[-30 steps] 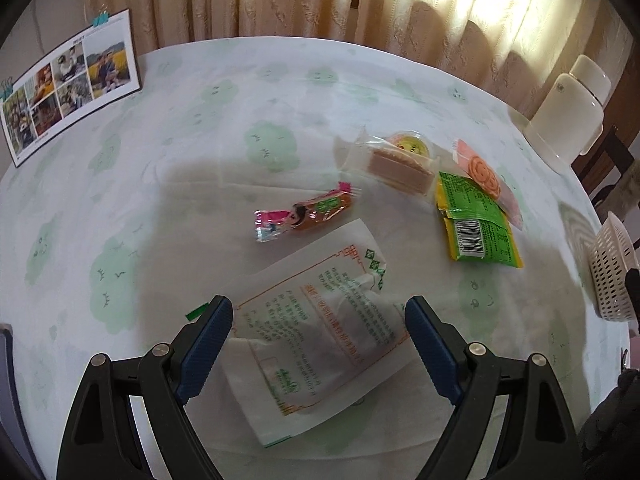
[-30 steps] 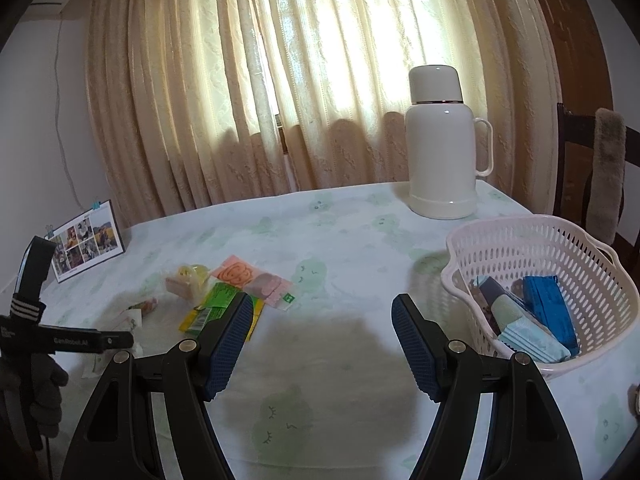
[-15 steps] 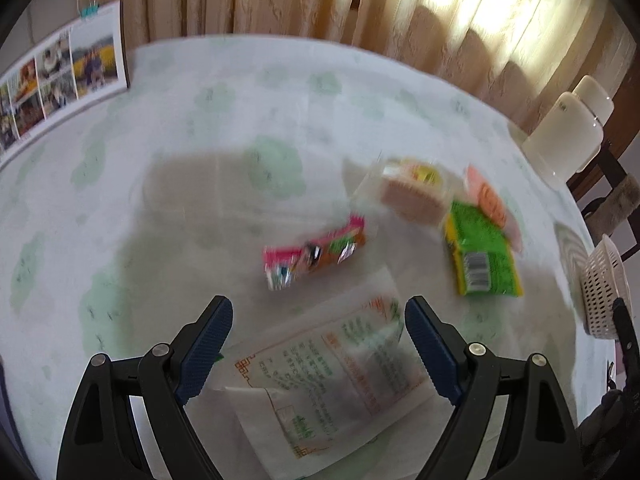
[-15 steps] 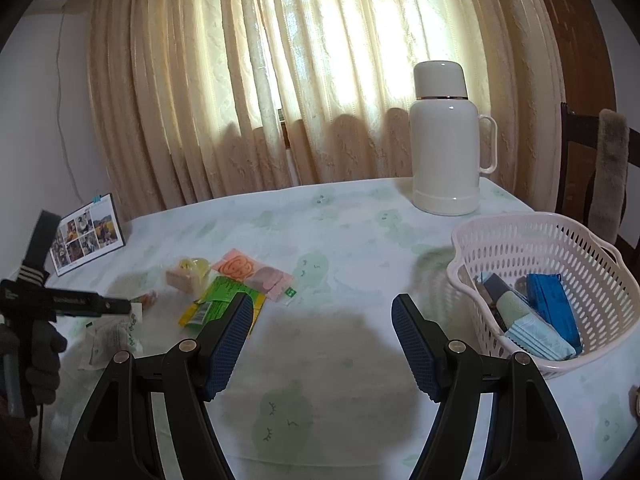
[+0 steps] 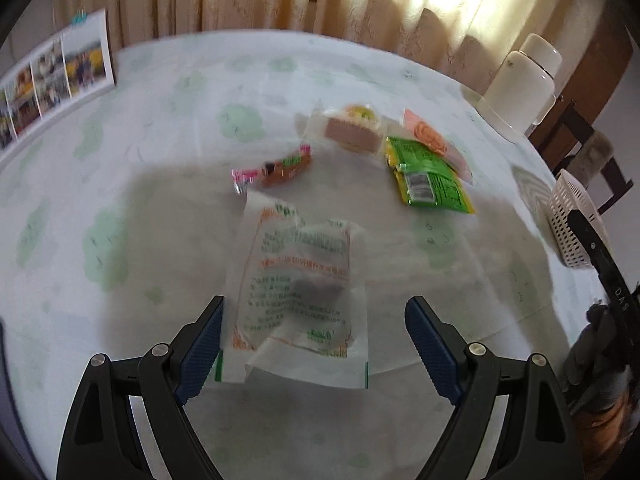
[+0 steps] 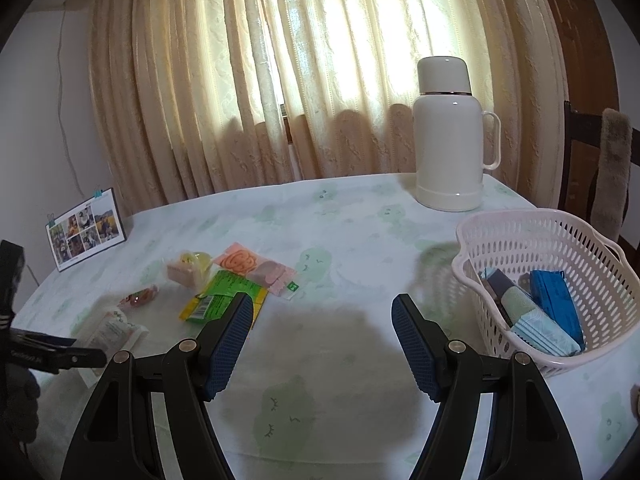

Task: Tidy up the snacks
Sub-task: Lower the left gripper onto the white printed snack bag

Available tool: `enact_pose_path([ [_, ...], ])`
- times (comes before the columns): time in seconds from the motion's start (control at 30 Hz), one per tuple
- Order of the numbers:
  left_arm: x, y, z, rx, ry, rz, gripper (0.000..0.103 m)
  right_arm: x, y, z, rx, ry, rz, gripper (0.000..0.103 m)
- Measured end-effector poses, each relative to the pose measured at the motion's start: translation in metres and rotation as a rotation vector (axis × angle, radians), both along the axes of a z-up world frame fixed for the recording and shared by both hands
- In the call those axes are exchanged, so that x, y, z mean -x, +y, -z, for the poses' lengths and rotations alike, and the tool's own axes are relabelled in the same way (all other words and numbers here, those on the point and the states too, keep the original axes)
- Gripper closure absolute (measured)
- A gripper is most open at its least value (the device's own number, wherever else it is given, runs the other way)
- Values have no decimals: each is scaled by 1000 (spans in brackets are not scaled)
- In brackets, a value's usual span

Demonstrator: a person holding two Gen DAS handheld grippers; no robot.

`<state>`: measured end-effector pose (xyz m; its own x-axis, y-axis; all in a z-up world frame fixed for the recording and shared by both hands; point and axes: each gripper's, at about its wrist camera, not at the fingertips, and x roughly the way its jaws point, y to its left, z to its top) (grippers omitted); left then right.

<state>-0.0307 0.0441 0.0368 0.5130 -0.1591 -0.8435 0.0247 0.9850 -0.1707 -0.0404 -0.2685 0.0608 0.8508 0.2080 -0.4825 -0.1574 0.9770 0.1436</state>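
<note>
My left gripper [image 5: 314, 340] is open, just above the near end of a white snack pouch with orange print [image 5: 298, 280], which lies between its fingers; the pouch also shows in the right wrist view [image 6: 110, 330]. Beyond it lie a pink-ended candy [image 5: 272, 170], a wrapped cake slice [image 5: 352, 130], a green packet [image 5: 430, 176] and an orange-pink packet [image 5: 434, 142]. My right gripper [image 6: 322, 346] is open and empty above the tablecloth, left of a white basket [image 6: 516, 224] that holds blue and pale packets [image 6: 554, 304].
A cream thermos [image 6: 450, 140] stands at the back right of the table. A photo calendar [image 6: 86, 232] stands at the back left. A dark chair [image 6: 600, 168] is behind the basket. Curtains hang behind the table.
My left gripper has swung round so the white pouch now lies lengthwise between its fingers. The right gripper has shifted slightly; the basket sits a bit further right in its view.
</note>
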Motion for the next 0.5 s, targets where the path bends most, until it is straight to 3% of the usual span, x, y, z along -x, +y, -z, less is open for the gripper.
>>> enact_pose_path([
  [0.07,-3,-4,-4,-68,-32,-7,17,0,0,1,3,0,3,31],
  [0.3,-27,-17,12,-175,-47,20,16,2,-3,1,-1,-4,15,31],
  [0.5,-33,-11,28,-155,-26,25,19,0,-6,2,-13,13,17,31],
])
